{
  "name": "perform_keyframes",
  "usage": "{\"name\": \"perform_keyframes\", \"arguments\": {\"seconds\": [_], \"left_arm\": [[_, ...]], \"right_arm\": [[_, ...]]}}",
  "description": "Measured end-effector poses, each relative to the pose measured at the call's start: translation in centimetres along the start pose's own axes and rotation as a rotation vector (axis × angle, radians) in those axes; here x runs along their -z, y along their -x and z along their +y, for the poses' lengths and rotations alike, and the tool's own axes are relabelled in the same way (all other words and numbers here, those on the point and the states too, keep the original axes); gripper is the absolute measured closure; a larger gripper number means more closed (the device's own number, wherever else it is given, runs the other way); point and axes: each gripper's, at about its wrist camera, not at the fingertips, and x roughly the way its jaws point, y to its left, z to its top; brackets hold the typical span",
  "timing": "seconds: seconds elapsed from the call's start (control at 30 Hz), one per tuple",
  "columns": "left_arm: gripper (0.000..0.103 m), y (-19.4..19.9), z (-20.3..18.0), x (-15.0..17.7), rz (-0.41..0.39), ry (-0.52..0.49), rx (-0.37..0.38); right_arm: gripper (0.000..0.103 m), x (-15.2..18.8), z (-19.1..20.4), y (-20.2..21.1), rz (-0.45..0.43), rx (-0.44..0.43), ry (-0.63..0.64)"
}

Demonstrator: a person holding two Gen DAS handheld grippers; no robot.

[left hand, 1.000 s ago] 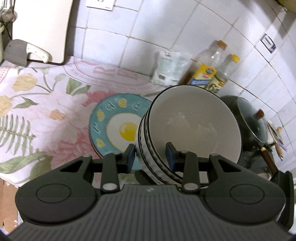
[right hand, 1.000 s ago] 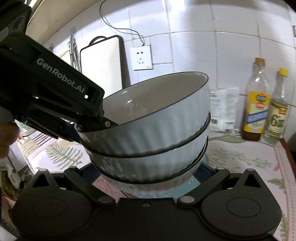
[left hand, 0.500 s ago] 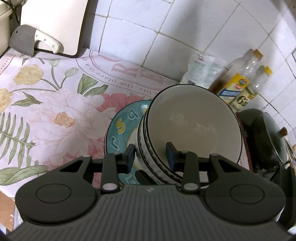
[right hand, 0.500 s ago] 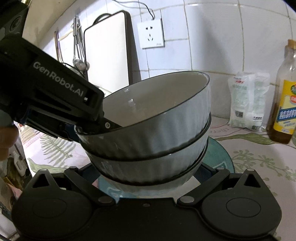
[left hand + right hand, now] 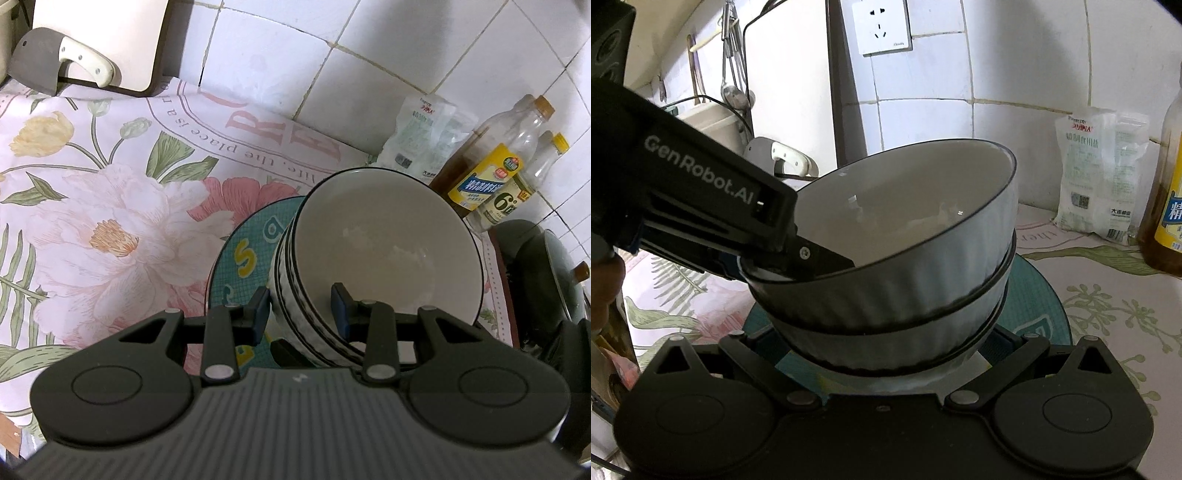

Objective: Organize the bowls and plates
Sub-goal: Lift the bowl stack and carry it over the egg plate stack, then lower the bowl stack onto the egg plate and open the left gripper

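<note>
Both grippers clamp the stack of white ribbed bowls (image 5: 388, 258), left gripper (image 5: 300, 308) on the rims, right gripper (image 5: 886, 354) around the base, so I'd lower it level and dead-centre onto the round teal plate (image 5: 251, 254) before letting go.

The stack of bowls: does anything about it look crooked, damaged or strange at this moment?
The stack of bowls leans to one side above the teal plate instead of sitting level. The left gripper pinches its rim on one side only. I see no chips, cracks or spills. The top bowl's inside is clean.

bowl stack (image 5: 388, 258) over plate (image 5: 251, 254), bottles (image 5: 491, 177) behind
</note>
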Motion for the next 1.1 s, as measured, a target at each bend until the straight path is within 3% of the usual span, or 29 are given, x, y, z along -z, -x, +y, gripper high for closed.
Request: {"name": "perform_keyframes", "arguments": {"seconds": [0.37,0.63,1.1], "left_arm": [[0.068,-0.1,0.0,-0.4,0.0,0.001,-0.001],[0.067,-0.2,-0.2,-0.7,0.04,0.004,-0.011],[0.063,3.8,-1.4,-0.4,-0.037,-0.055,-0.055]], "right_arm": [[0.0,-0.6,-0.6,-1.0,0.022,0.002,0.007],[0.0,-0.3,-0.3,0.3,0.032,0.038,-0.08],[0.0,1.5,1.0,4.5,-0.013,0.109,-0.101]]}}
